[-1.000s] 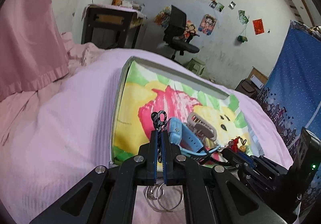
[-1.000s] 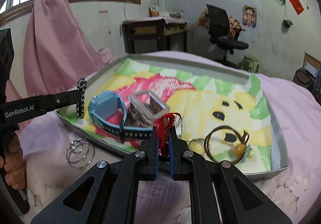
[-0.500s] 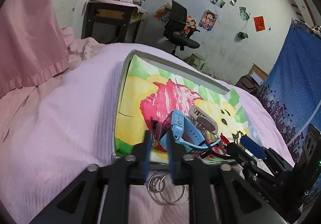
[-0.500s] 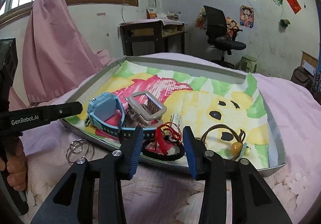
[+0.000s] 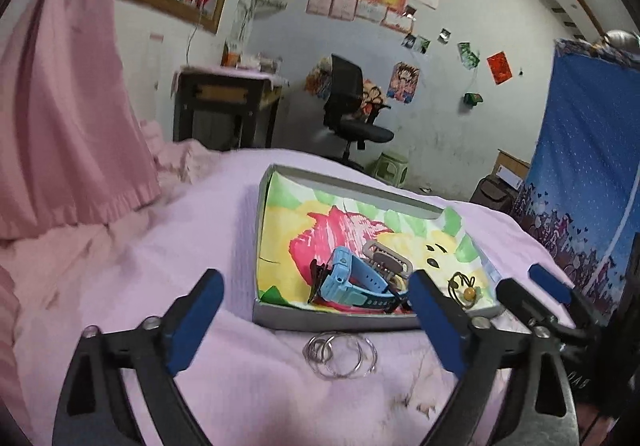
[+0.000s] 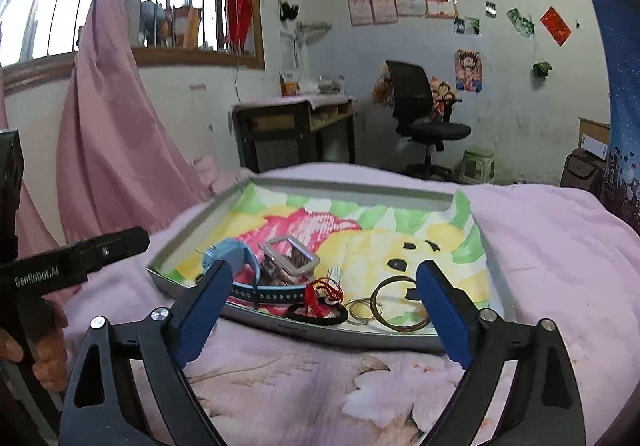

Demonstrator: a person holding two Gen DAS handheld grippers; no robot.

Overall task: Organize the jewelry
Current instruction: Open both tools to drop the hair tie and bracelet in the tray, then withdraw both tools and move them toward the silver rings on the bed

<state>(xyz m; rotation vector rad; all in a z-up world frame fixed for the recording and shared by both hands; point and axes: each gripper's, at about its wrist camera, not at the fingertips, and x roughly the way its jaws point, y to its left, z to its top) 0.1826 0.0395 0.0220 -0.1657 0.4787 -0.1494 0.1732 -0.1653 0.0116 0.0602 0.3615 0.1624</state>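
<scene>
Lying on the bedspread just beyond both grippers' spread, empty fingers (image 5: 192, 322), silver rings (image 5: 340, 356) touch nothing.

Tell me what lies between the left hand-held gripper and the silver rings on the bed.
Nothing but bare pink bedspread. In the left wrist view the silver rings lie in front of the tray, between the open fingers of the left hand-held gripper.

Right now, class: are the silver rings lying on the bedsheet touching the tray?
Apart. In the left wrist view, the silver rings lie on the sheet in front of the tray, with a strip of pink sheet between them and its front wall.
</scene>
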